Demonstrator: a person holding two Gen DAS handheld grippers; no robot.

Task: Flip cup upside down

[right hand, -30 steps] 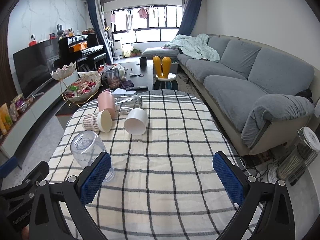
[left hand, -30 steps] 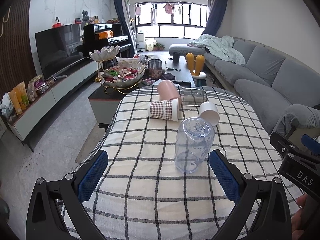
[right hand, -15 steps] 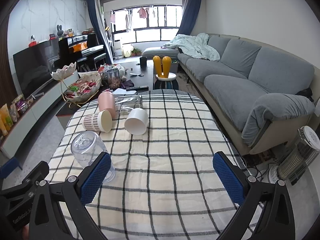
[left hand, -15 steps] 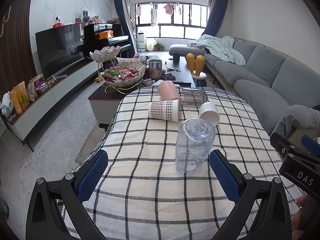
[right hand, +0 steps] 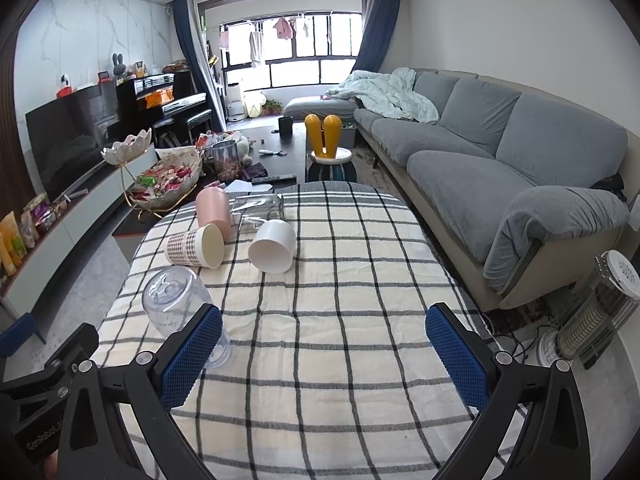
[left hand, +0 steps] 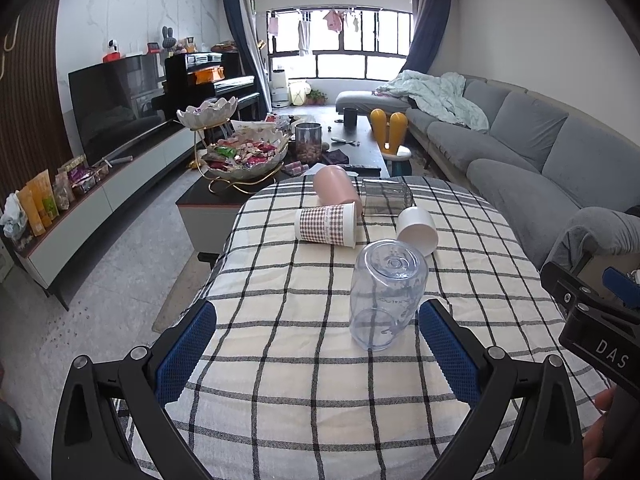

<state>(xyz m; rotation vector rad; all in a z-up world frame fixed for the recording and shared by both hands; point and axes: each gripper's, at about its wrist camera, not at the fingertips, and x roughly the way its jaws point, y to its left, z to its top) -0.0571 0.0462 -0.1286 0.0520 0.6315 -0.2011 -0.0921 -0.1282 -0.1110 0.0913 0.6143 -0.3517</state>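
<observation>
A clear plastic cup (left hand: pixel 386 294) stands upside down on the checked tablecloth (left hand: pixel 300 380); it also shows in the right wrist view (right hand: pixel 180 312). Further back lie a checked paper cup (left hand: pixel 326 225), a white cup (left hand: pixel 418 229), a pink cup (left hand: pixel 336 190) and a clear glass (left hand: pixel 386 199), all on their sides. My left gripper (left hand: pixel 318 348) is open and empty, just short of the clear cup, which stands near its right finger. My right gripper (right hand: pixel 324 354) is open and empty, with the clear cup behind its left finger.
A coffee table with a snack bowl (left hand: pixel 244 156) and a jar stands beyond the table's far edge. A grey sofa (right hand: pixel 500 168) runs along the right. A heater (right hand: pixel 592 312) stands on the floor at the right. The TV unit (left hand: pixel 100 188) is at the left.
Almost nothing differs; both grippers stay open and hold nearly still, and the clear cup stands in the same place.
</observation>
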